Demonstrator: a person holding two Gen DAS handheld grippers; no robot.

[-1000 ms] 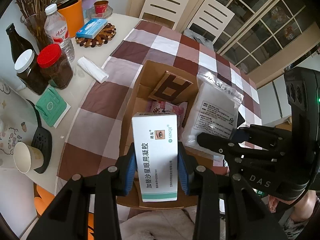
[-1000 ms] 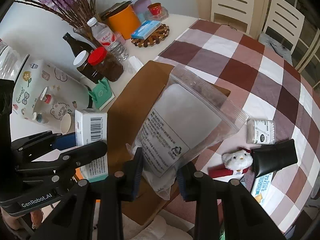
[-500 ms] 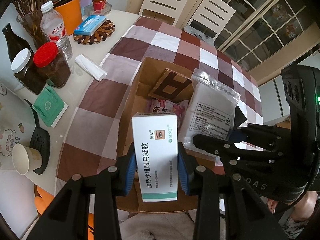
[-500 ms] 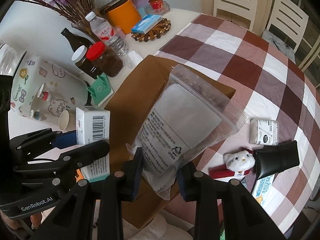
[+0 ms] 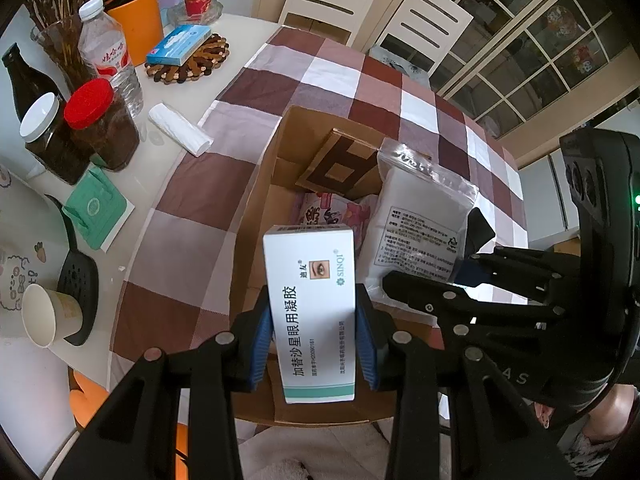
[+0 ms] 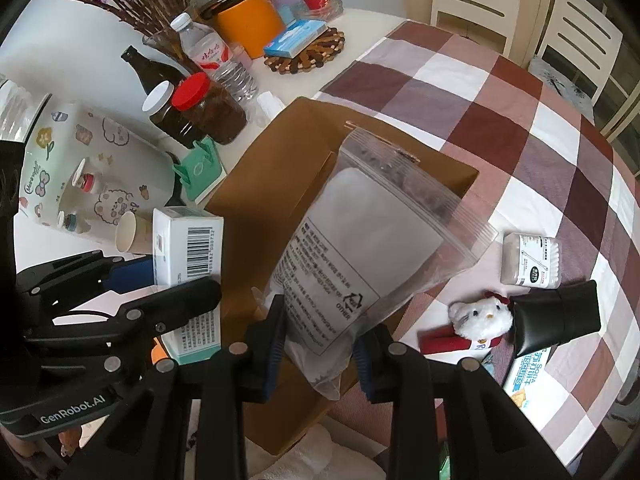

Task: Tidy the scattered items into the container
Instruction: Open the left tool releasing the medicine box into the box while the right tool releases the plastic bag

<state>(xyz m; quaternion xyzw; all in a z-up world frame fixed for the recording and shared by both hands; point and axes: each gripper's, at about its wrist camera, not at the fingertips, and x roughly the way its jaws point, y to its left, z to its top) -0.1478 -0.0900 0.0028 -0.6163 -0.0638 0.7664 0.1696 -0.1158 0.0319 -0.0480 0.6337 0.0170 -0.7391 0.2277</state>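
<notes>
Here the box (image 5: 260, 184) sits open on the checked cloth (image 6: 520, 128), a pink packet already inside. The right gripper (image 6: 318, 354) is clamped on a limp zip bag (image 6: 368, 240) above the opening; the left gripper (image 5: 314, 334) is clamped on a white carton (image 5: 310, 300) just beside it. Released together, they could collide, or the bag could flop over the rim. A black pouch (image 6: 556, 316), swab tub (image 6: 530, 260), plush toy (image 6: 480, 318) and biscuit packet (image 6: 528, 372) lie outside; the jars (image 5: 100, 124) are well apart and no obstacle.
</notes>
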